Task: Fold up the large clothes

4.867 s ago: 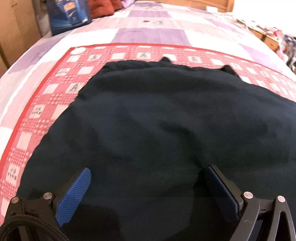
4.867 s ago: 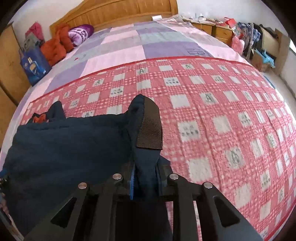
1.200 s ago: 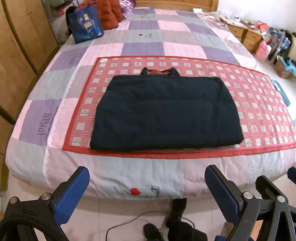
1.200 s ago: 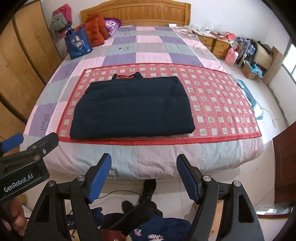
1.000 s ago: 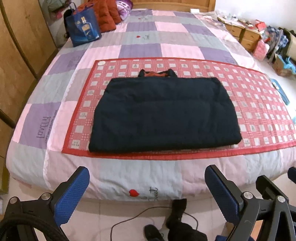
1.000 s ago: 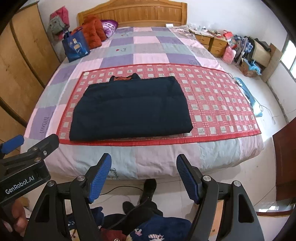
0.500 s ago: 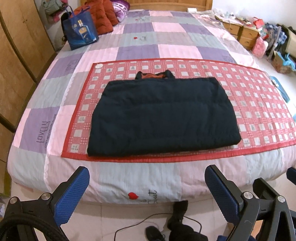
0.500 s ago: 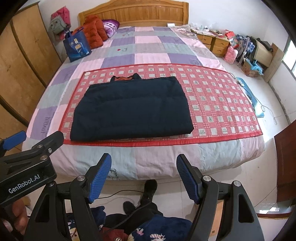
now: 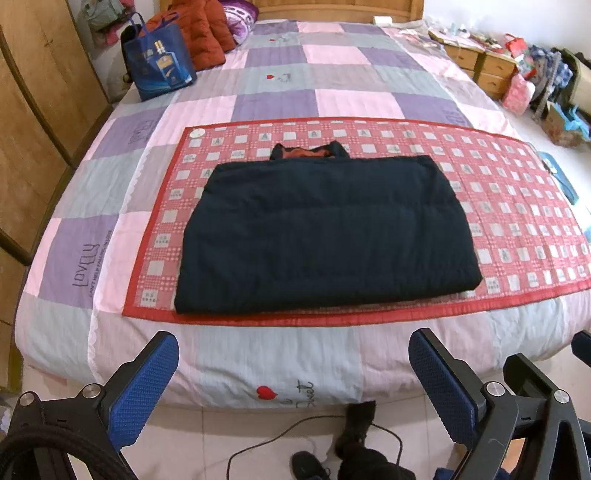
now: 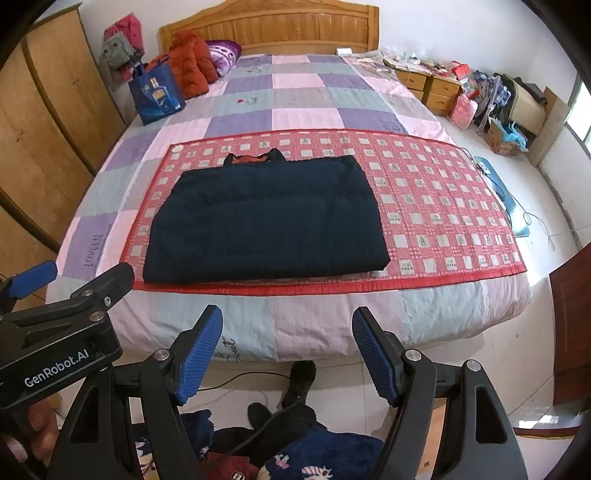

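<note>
A dark navy padded jacket [image 9: 325, 236] [image 10: 266, 221] lies folded into a flat rectangle on a red checked mat [image 9: 517, 206] [image 10: 436, 206] across the bed, its orange-lined collar at the far edge. Both grippers hang well back from the bed's foot, over the floor. My left gripper [image 9: 291, 354] is open, its blue pads wide apart with nothing between them. The right gripper [image 10: 288, 332] is open and empty too. The left gripper's black body [image 10: 55, 332] shows at the left of the right wrist view.
A blue shopping bag [image 9: 159, 70] and an orange-red jacket [image 9: 203, 33] sit near the headboard. A wooden wardrobe [image 10: 48, 122] stands left of the bed. Drawers and clutter [image 10: 491, 96] fill the right side. A person's legs and a cable [image 10: 291, 391] are on the tiled floor below.
Seconds ago the right gripper was shut on the jacket's sleeve; both grippers have since let go and pulled back off the bed. In the last second the views barely shift.
</note>
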Tool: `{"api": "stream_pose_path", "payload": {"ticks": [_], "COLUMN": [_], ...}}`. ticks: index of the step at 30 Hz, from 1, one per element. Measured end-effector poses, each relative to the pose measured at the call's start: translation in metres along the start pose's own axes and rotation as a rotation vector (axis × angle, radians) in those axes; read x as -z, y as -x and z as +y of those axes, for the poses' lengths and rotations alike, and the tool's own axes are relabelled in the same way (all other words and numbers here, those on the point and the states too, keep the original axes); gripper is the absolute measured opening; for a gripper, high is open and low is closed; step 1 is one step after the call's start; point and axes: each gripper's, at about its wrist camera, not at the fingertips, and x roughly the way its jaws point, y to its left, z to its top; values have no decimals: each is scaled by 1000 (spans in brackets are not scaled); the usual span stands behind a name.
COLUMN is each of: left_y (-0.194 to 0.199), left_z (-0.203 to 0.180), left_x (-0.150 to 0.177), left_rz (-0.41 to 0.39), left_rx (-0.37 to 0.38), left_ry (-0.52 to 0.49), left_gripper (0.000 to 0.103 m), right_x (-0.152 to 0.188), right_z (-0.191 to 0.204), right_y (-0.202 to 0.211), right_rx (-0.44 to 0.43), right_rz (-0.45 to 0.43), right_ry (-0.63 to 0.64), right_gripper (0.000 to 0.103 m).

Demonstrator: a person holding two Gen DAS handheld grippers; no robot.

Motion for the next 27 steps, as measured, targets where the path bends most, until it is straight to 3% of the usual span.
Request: {"api": "stream_pose_path", "payload": {"ticks": [27], "left_y": [2], "left_z": [15], "left_x": [1], "left_rz": [-15], "left_rx": [-10], "left_ry": [-12], "left_gripper": [102], "right_x": [-1], "right_z": [7], "right_y": [2], "right_rx": [-4], "right_rz": [-5], "right_ry": [10], "right_gripper": [76]}}
